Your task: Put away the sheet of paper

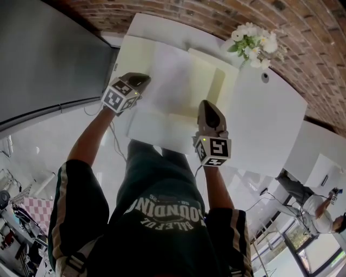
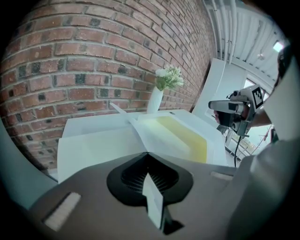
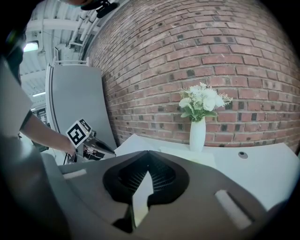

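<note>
Head view, left to right.

- Grey panel [image 1: 48, 54] fills the upper left of the frame.
- Left gripper [image 1: 141, 81] sits left of centre, clenched on the left edge of the sheet of paper [image 1: 173, 92]. In the left gripper view the sheet shows as a thin white strip [image 2: 152, 201] pinched between the closed jaws.
- The sheet spans the middle of the frame, held between the two tongs over an open cream folder [image 1: 224, 81] that lies on the white table [image 1: 270, 119].
- Right gripper [image 1: 208, 105] is right of centre, clamped on the sheet's right edge. A white sliver [image 3: 140, 197] sits between its jaws in the right gripper view.
- Vase of flowers [image 1: 251, 43] stands at the upper right, by the brick wall [image 1: 178, 16].
</note>
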`<control>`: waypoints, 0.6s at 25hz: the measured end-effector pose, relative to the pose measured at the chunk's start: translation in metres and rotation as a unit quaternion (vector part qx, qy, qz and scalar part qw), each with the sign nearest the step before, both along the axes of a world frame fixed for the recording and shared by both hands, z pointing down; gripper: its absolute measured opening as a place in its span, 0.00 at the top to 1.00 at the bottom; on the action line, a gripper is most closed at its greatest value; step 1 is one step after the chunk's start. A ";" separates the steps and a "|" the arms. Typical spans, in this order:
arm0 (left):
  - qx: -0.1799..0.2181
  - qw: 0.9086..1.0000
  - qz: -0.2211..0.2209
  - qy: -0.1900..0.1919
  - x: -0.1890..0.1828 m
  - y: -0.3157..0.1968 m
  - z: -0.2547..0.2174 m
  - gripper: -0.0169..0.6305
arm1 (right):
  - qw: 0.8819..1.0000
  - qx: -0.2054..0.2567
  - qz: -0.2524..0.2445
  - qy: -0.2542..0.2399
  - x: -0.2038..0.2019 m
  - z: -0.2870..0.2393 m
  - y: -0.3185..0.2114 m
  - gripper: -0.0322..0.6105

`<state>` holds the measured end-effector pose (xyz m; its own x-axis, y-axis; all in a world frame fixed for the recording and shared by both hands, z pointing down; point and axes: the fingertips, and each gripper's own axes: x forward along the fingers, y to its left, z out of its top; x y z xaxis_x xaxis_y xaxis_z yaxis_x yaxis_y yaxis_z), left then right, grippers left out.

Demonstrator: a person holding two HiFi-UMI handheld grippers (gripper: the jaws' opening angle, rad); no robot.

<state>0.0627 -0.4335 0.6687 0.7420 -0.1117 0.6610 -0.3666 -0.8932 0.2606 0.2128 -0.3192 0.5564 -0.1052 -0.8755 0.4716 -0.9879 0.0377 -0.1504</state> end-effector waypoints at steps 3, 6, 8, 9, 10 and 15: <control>-0.010 1.000 -0.006 0.004 0.004 0.001 0.005 0.96 | 1.000 0.000 0.003 -0.003 0.001 0.002 -0.001 0.95; -0.022 1.000 -0.018 0.012 0.010 0.001 0.009 0.96 | 1.000 0.000 0.004 -0.005 0.002 0.003 -0.003 0.95; -0.029 0.999 -0.026 0.019 0.015 0.002 0.010 0.96 | 1.000 -0.001 0.004 -0.006 0.003 0.005 -0.003 0.95; -0.031 0.999 -0.028 0.021 0.018 0.002 0.011 0.96 | 1.000 -0.001 0.004 -0.007 0.004 0.005 -0.003 0.95; -0.034 0.999 -0.029 0.024 0.020 0.003 0.011 0.96 | 1.000 -0.001 0.005 -0.007 0.004 0.005 -0.003 0.95; -0.041 0.998 -0.028 0.031 0.035 0.008 0.015 0.96 | 1.000 -0.004 0.007 -0.010 0.006 0.009 -0.002 0.95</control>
<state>0.0980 -0.4258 0.6836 0.7763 -0.1019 0.6221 -0.3964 -0.8463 0.3559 0.2183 -0.3208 0.5650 -0.1028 -0.8733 0.4762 -0.9851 0.0229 -0.1706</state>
